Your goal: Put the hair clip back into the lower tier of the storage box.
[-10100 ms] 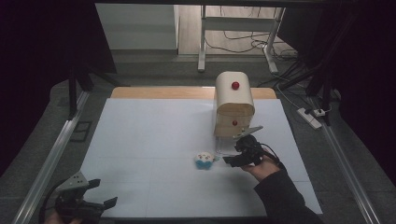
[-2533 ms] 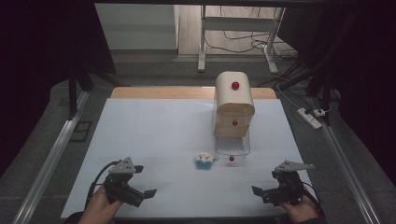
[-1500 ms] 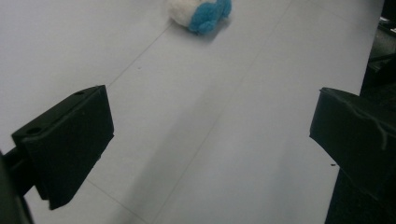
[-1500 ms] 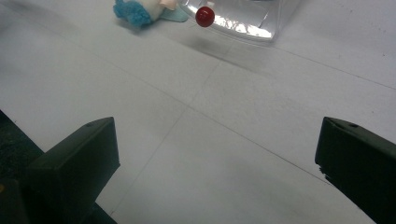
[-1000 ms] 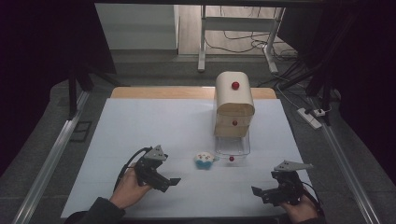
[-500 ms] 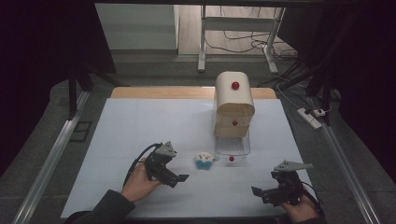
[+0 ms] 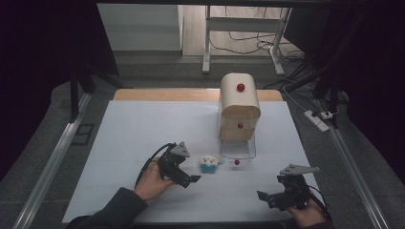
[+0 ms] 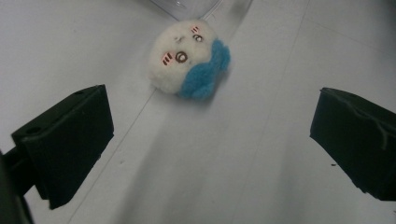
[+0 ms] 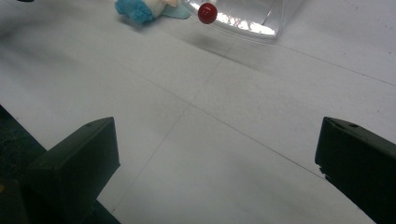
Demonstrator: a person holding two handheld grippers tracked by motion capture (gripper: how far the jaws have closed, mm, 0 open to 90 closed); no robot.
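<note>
A small white plush head with a blue tuft (image 7: 208,163) lies on the white table cover, just left of a clear drawer (image 7: 237,149) pulled out from the wooden cabinet (image 7: 239,107). The drawer's front carries a red knob (image 7: 236,162). My left gripper (image 7: 191,167) is open right beside the plush, its jaws pointing at it. In the left gripper view the plush (image 8: 187,58) lies ahead of the spread jaws of my left gripper (image 8: 210,144), not between them. My right gripper (image 7: 270,192) rests open near the front right edge. Its own view shows the red knob (image 9: 207,13) and the plush (image 9: 140,9) far ahead.
The cabinet has a rounded top with a red knob (image 7: 240,87) and a shut drawer with another knob (image 7: 239,125). The white table cover (image 7: 143,129) stretches bare to the left. Metal rails run along both table sides, and a power strip (image 7: 316,119) lies off the right edge.
My left gripper has moved forward and right from the front left edge up to the plush. The right gripper has stayed put. Ten seconds ago it was at the drawer.
</note>
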